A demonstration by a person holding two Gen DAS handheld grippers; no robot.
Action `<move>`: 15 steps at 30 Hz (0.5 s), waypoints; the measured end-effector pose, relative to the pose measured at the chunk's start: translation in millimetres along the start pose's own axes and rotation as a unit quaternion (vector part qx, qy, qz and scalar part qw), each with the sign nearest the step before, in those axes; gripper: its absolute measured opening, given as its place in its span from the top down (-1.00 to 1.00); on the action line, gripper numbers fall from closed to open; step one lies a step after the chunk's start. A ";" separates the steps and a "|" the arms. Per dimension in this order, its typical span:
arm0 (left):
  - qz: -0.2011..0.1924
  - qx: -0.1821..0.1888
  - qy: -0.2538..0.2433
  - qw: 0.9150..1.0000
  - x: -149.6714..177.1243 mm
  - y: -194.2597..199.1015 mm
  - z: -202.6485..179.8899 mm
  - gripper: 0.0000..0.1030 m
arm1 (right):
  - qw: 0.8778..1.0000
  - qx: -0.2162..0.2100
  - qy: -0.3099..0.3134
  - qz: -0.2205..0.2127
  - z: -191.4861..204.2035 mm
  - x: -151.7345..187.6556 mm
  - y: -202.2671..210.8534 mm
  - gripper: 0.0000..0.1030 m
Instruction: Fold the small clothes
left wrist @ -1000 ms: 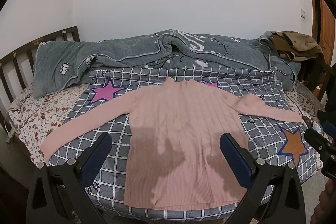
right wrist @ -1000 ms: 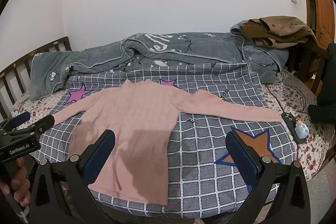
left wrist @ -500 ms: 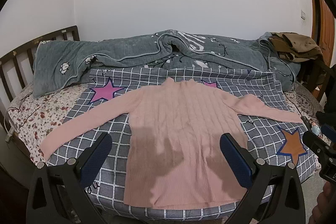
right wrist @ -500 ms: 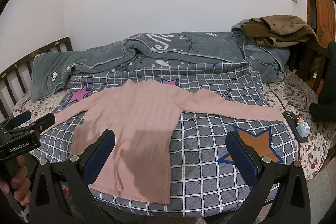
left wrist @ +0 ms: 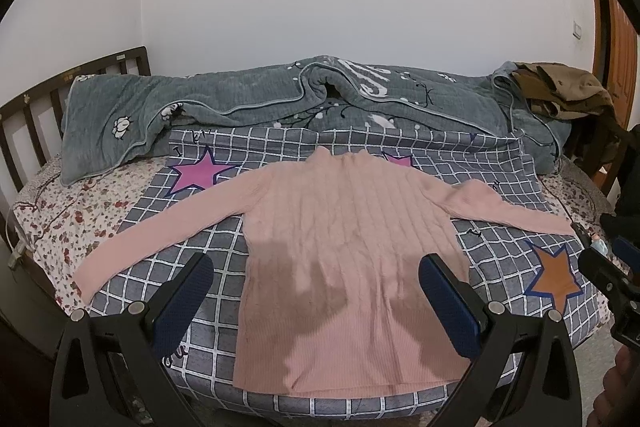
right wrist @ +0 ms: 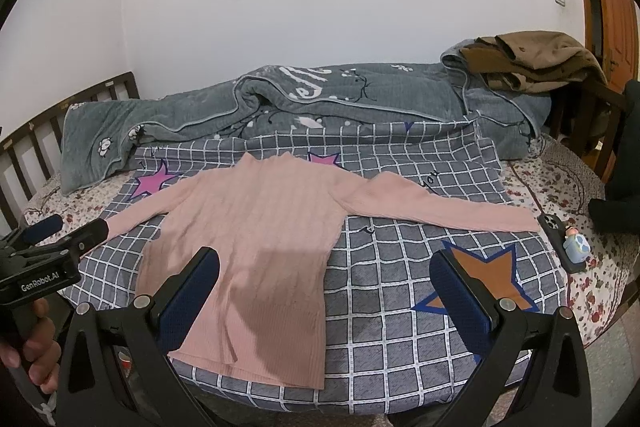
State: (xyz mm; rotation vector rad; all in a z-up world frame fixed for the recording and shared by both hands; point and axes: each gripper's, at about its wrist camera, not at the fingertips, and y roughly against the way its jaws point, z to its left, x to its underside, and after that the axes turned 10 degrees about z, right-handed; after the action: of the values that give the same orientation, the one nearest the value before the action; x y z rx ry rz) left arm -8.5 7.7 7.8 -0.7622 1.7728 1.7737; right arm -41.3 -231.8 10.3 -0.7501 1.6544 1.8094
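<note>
A pink ribbed sweater (left wrist: 344, 251) lies flat on the grey checked bedspread (left wrist: 500, 251), both sleeves spread out sideways and the hem toward me. It also shows in the right wrist view (right wrist: 256, 243). My left gripper (left wrist: 316, 303) is open and empty, held above the sweater's lower body. My right gripper (right wrist: 326, 297) is open and empty, above the sweater's right hem edge and the bedspread (right wrist: 400, 291). The left gripper shows at the left edge of the right wrist view (right wrist: 60, 231); the right gripper shows at the right edge of the left wrist view (left wrist: 612, 275).
A rolled grey quilt (left wrist: 280, 107) lies along the back of the bed. Brown clothes (right wrist: 532, 63) are piled at the back right. A phone with a small figure (right wrist: 568, 247) lies beyond the right sleeve's end. A wooden headboard (left wrist: 40, 99) stands at left.
Both grippers have drifted slightly back and up from the bed; the sweater has not moved. Both stay open.
</note>
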 end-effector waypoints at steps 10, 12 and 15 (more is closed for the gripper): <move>-0.001 0.003 0.001 1.000 -0.8 0.5 -0.9 -1.00 | 1.000 0.002 0.003 -0.001 1.5 0.0 1.6 -1.00; -0.001 0.003 0.001 1.000 -1.0 0.5 -0.8 -1.00 | 1.000 0.004 0.005 -0.002 2.5 -0.4 2.6 -1.00; -0.002 0.001 0.005 1.000 -0.3 0.3 0.1 -1.00 | 1.000 0.003 0.004 -0.005 4.4 -0.8 4.1 -1.00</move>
State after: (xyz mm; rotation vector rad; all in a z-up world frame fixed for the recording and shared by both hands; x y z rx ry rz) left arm -8.5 7.8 8.2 -0.7742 1.7771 1.7683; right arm -43.9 -227.7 14.0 -0.7624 1.6586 1.7962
